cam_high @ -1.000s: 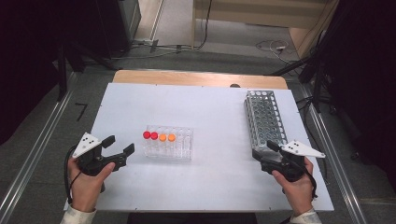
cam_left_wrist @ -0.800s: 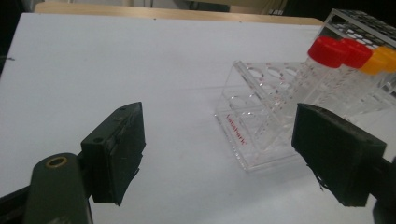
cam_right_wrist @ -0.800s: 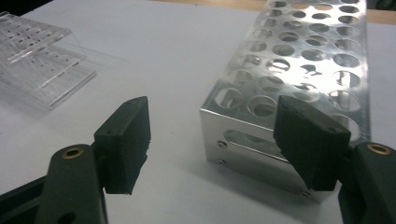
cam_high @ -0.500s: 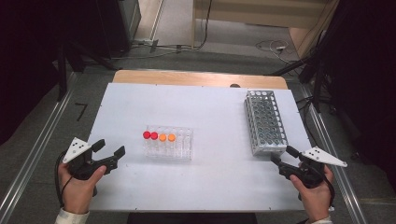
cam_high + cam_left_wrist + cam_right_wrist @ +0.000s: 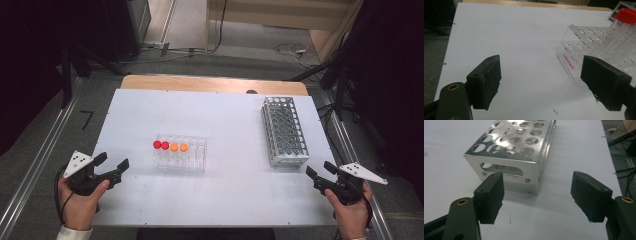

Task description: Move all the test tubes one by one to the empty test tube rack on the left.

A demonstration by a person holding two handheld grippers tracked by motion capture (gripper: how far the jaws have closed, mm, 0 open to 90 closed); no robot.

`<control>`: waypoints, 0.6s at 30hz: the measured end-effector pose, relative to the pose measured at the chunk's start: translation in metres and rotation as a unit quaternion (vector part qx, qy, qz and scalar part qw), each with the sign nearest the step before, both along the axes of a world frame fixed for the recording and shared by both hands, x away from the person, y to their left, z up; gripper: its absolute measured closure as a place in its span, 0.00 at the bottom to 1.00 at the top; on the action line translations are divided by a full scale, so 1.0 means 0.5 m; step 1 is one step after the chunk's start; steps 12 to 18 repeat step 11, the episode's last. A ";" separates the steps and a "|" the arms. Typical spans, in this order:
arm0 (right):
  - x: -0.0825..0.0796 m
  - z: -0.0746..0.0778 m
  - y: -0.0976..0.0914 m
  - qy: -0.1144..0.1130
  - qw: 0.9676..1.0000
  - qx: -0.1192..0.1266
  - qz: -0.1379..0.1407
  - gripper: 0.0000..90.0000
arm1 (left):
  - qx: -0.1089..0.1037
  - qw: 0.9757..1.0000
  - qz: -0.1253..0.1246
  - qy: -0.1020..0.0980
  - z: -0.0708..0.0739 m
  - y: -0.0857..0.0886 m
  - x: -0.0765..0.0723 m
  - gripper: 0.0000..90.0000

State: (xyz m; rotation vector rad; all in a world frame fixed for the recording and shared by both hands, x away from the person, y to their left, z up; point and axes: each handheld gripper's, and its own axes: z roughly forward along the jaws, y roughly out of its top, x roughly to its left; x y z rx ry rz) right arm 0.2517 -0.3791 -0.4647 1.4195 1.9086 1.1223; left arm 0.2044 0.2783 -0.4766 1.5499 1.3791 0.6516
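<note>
A clear plastic tube rack [image 5: 180, 153] stands on the white table [image 5: 225, 115], left of centre. It holds two red-capped tubes [image 5: 161, 145] and two orange-capped tubes [image 5: 179, 147]. A perforated metal rack [image 5: 285, 131] stands at the right with nothing showing in its holes. My left gripper [image 5: 112, 163] is open near the front left corner, pointing at the clear rack [image 5: 599, 50], which lies a short way ahead of its bare jaws [image 5: 544, 82]. My right gripper [image 5: 319, 170] is open at the front right, just short of the metal rack's near end [image 5: 516, 150], with nothing between its jaws [image 5: 539, 195].
A wooden strip [image 5: 210, 84] borders the table's far edge. Metal rails [image 5: 35, 165] run along both sides. The floor beyond holds cables [image 5: 290, 49] and dark stands. White table surface stretches between the two racks and along the front.
Both hands have drawn back toward the near edge and outward. The right gripper moved right, away from the metal rack's end; the left slid slightly left. Both stayed open.
</note>
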 end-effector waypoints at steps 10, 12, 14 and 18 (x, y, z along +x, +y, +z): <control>0.006 -0.018 -0.029 0.014 1.000 0.002 -0.024 0.28 | 0.004 1.000 0.005 0.013 -0.013 0.004 0.006 0.20; 0.007 -0.018 -0.029 0.015 1.000 0.002 -0.023 0.28 | 0.004 1.000 0.006 0.014 -0.014 0.003 0.007 0.20; 0.007 -0.018 -0.029 0.015 1.000 0.002 -0.023 0.28 | 0.004 1.000 0.006 0.014 -0.014 0.003 0.007 0.20; 0.007 -0.018 -0.029 0.015 1.000 0.002 -0.023 0.28 | 0.004 1.000 0.006 0.014 -0.014 0.003 0.007 0.20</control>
